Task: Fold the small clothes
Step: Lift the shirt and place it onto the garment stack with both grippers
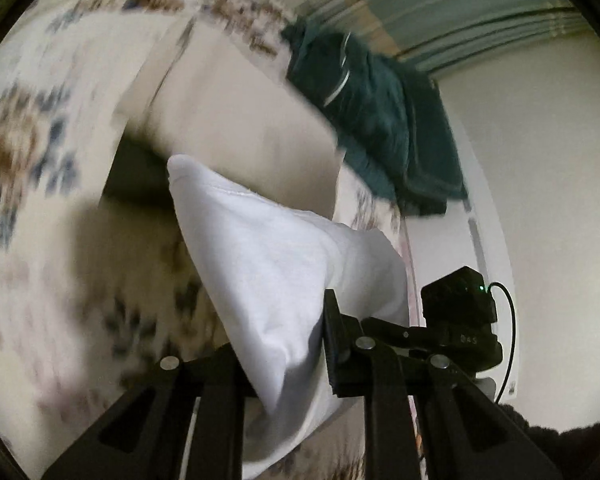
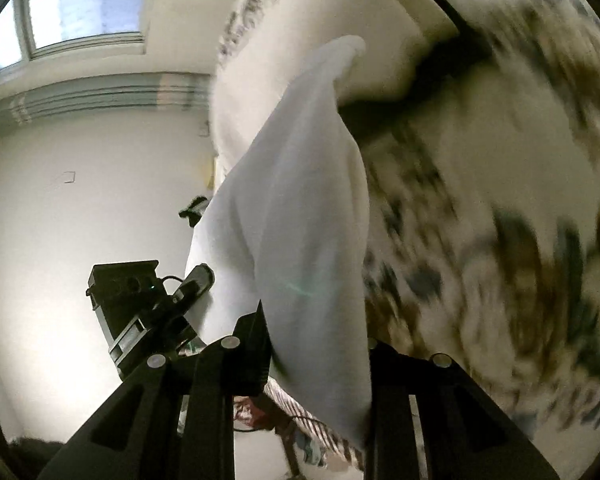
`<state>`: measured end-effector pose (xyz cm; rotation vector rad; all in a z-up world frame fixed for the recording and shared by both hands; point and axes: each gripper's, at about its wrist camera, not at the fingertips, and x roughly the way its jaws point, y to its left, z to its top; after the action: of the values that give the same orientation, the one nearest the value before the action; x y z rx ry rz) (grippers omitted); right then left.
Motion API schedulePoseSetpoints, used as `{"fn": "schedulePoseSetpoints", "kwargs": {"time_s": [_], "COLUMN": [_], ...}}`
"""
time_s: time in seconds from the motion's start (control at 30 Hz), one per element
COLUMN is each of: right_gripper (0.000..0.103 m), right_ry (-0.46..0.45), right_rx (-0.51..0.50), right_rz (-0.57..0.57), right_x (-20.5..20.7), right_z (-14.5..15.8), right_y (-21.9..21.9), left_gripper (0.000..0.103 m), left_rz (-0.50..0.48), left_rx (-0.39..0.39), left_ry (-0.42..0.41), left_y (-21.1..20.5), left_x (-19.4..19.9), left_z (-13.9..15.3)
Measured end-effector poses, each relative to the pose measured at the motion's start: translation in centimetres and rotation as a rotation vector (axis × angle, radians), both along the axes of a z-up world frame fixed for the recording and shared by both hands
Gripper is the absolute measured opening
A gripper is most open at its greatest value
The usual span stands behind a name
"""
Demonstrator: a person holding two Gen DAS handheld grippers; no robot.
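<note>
A small white garment (image 1: 268,264) hangs stretched between my two grippers above a patterned bedspread (image 1: 28,152). My left gripper (image 1: 288,364) is shut on one edge of it; the cloth bunches between the jaws. My right gripper (image 2: 316,344) is shut on the other edge of the same white garment (image 2: 300,216). Each gripper shows in the other's view: the right one beside the cloth in the left wrist view (image 1: 456,320), the left one in the right wrist view (image 2: 148,312). The views are blurred by motion.
A dark teal garment (image 1: 376,120) lies heaped on the bed's far side. A beige pillow (image 1: 228,104) lies behind the white cloth. White walls, a curtain rail (image 1: 460,12) and a window (image 2: 72,8) surround the bed.
</note>
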<state>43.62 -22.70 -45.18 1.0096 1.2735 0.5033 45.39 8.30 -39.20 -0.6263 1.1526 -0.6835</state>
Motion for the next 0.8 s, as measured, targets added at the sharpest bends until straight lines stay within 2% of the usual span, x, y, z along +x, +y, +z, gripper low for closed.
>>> {"fn": "schedulePoseSetpoints", "kwargs": {"time_s": [0.13,0.23,0.3,0.37,0.43,0.47,0.53,0.57,0.6,0.63,0.67,0.73,0.8], "right_gripper": [0.024,0.024,0.024,0.024,0.025,0.027,0.031,0.037,0.041,0.048,0.06,0.072,0.089], "right_ry": [-0.066,-0.095,-0.097,-0.08,-0.046,-0.029,0.008,0.023,0.024,0.017,0.008,-0.011,-0.044], "right_rx": [-0.054,-0.091,-0.119,-0.159,-0.217,-0.256,-0.313,-0.337,-0.365,-0.411,-0.483,-0.621,-0.79], "right_rz": [-0.017,-0.024,-0.024,-0.021,-0.009,0.001,0.01,0.011,0.012,0.008,0.009,0.011,0.014], "right_x": [8.2,13.7,17.5,20.2,22.0,23.4,24.6,24.8,24.7,24.7,24.7,24.3,23.4], "right_z": [3.7,4.6,4.3,3.7,2.6,2.3,1.7,1.5,1.5,1.7,2.2,3.4,4.7], "right_y": [-0.6,-1.2,-1.3,-1.1,-1.2,0.1,0.7,0.9,0.9,0.8,0.9,1.2,1.8], "left_gripper": [0.014,0.015,0.018,0.019,0.019,0.019,0.036,0.043,0.068,0.092,0.097,0.098,0.1], "left_rz": [0.031,0.038,0.031,0.021,0.025,0.029,0.047,0.071,0.098,0.116,0.139,0.156,0.168], "left_rx": [0.037,0.074,0.12,0.191,0.318,0.399,0.425,0.425,0.42,0.418,0.417,0.446,0.534], "left_ry": [-0.073,-0.101,-0.103,-0.086,-0.099,-0.119,-0.121,-0.13,-0.136,-0.136,-0.143,-0.163,-0.182], "left_y": [-1.2,-1.7,-2.3,-3.2,-3.6,-3.9,-3.9,-3.7,-3.4,-3.2,-2.9,-2.8,-3.3], "left_x": [7.2,12.7,15.9,18.1,19.0,19.4,19.4,19.4,19.5,19.6,19.4,19.3,18.1], "left_z": [2.5,3.0,2.3,0.8,-0.7,-1.1,-1.6,-1.4,-1.2,-1.0,-0.7,-0.1,0.7]}}
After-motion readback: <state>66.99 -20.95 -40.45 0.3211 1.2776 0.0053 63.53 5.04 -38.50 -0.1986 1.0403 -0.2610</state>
